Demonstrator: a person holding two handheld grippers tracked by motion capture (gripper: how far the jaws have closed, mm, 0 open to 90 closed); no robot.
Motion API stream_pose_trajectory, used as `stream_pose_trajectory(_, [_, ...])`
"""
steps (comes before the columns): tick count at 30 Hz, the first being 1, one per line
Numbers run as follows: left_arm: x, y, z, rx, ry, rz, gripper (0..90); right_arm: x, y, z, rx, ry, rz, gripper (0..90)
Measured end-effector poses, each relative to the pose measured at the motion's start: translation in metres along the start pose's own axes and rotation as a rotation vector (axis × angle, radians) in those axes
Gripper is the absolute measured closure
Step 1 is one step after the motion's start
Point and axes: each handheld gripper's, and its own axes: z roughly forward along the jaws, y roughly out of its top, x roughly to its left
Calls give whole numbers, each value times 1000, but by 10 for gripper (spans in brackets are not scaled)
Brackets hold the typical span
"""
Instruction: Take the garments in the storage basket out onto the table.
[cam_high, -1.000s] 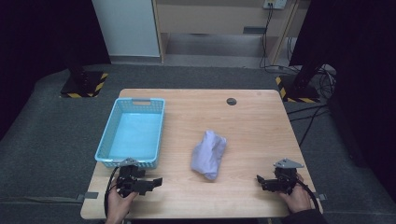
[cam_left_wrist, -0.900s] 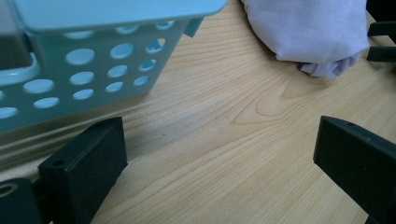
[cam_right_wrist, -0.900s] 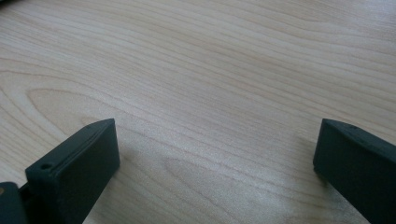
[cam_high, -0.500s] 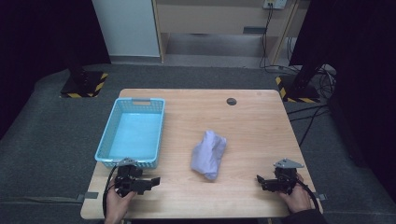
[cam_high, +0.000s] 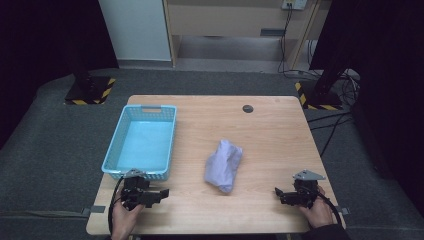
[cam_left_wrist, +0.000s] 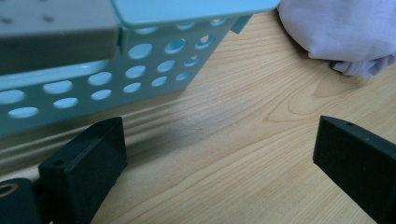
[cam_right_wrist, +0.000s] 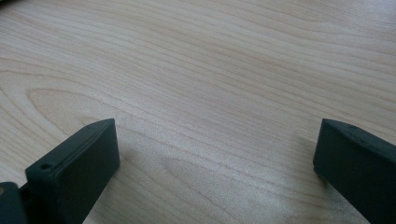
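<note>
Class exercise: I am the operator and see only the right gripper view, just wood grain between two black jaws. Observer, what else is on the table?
Observer: A crumpled lilac cloth lies mid-table, to the left of your right gripper.
Operator: Anything else?
Observer: A blue basket sits at the table's left, with nothing in it.
Operator: Where is the left gripper?
Observer: The left gripper rests just in front of the basket's near wall, jaws wide apart and holding nothing.
Operator: Is the cloth touching the basket?
Observer: No, bare wood lies between them in the high view.
</note>
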Motion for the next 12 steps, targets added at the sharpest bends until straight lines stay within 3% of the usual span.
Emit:
stream_pose_trajectory(6, [3,0,-1,4,19,0,18,0,0,0,0,0,0,6])
stream_pose_trajectory(12, [10,-4,-5,9,72,-17,17,0,0,0,0,0,0,6])
